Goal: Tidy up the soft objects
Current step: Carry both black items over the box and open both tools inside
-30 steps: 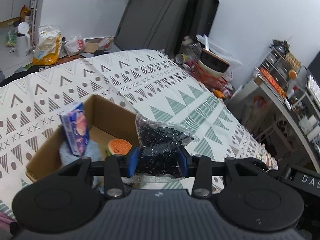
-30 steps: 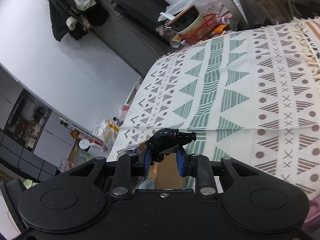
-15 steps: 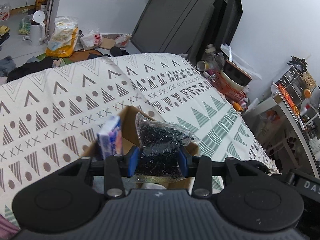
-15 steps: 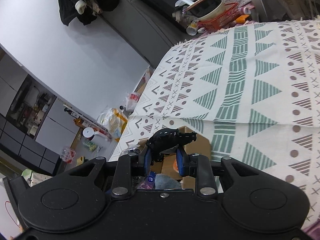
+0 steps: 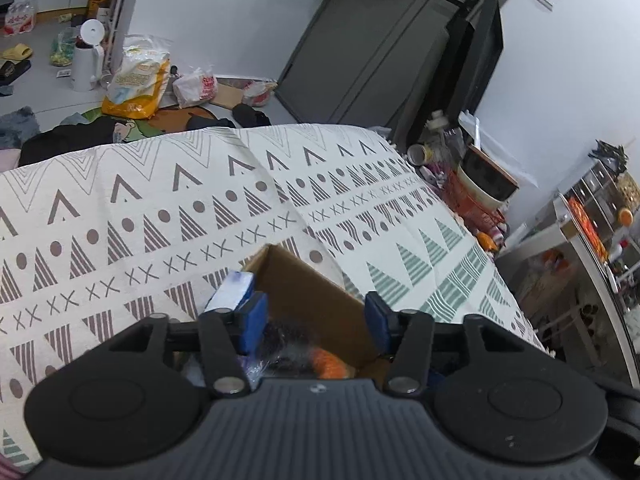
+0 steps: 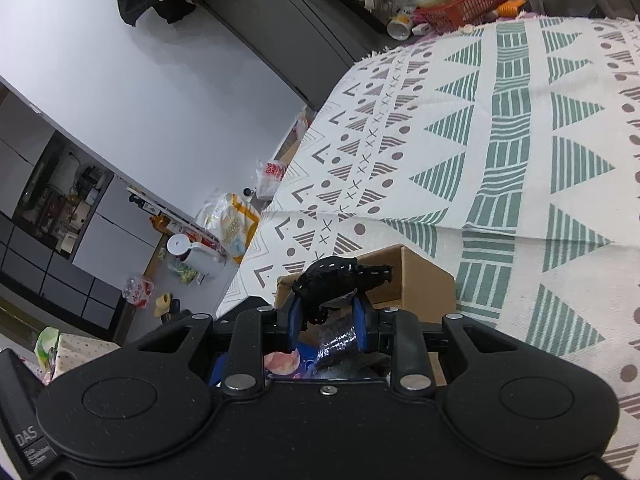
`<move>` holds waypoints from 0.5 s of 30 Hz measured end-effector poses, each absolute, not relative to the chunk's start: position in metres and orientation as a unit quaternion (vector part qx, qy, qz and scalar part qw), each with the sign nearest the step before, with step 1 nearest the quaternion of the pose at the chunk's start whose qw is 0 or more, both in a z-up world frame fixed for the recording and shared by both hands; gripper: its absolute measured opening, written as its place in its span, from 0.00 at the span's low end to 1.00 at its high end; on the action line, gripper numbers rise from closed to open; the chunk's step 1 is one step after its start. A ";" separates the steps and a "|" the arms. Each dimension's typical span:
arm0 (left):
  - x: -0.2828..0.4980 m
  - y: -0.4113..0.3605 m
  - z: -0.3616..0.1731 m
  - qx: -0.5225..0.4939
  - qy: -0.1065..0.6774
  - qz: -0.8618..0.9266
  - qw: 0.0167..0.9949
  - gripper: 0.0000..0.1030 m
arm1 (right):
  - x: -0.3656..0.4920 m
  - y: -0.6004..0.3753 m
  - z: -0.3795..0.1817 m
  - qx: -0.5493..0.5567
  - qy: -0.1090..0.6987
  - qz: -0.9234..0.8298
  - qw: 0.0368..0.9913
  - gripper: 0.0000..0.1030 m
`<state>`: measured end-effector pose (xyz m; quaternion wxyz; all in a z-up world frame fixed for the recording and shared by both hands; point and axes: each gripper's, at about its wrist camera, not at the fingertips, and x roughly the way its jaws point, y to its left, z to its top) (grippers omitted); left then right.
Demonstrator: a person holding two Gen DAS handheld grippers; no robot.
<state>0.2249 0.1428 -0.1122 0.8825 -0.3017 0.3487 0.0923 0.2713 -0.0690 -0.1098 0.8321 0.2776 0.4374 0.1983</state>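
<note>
Spread wide under everything, a patterned cloth (image 5: 160, 220), with no loose soft item found on its visible part. Near on it, an open cardboard box (image 5: 312, 292), already loaded: a blue-white packet (image 5: 232, 292) upright at the left wall, an orange round piece (image 5: 328, 360), and a clear bag of dark bits (image 5: 280, 340) down inside. Just above the box, the left gripper (image 5: 316, 320), tongs spread apart, holding nothing. Beside it, the right gripper (image 6: 326, 320), tongs pinched on a black stitched soft piece (image 6: 340, 278), held over the box and not yet released. Judged nearly finished; remained only to lower and let go this piece. Little in the way: only the packet and the left gripper close by. Floor clutter and a red basket (image 6: 464, 4) far off, well apart.
</note>
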 end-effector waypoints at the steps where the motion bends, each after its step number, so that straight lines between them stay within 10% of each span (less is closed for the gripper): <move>1: 0.226 0.143 -0.113 -0.303 0.351 0.094 0.881 0.53 | 0.273 -0.068 -0.112 0.279 0.439 0.198 0.831 0.25; 15: 0.224 0.143 -0.115 -0.296 0.360 0.108 0.878 0.64 | 0.277 -0.079 -0.122 0.313 0.452 0.182 0.815 0.42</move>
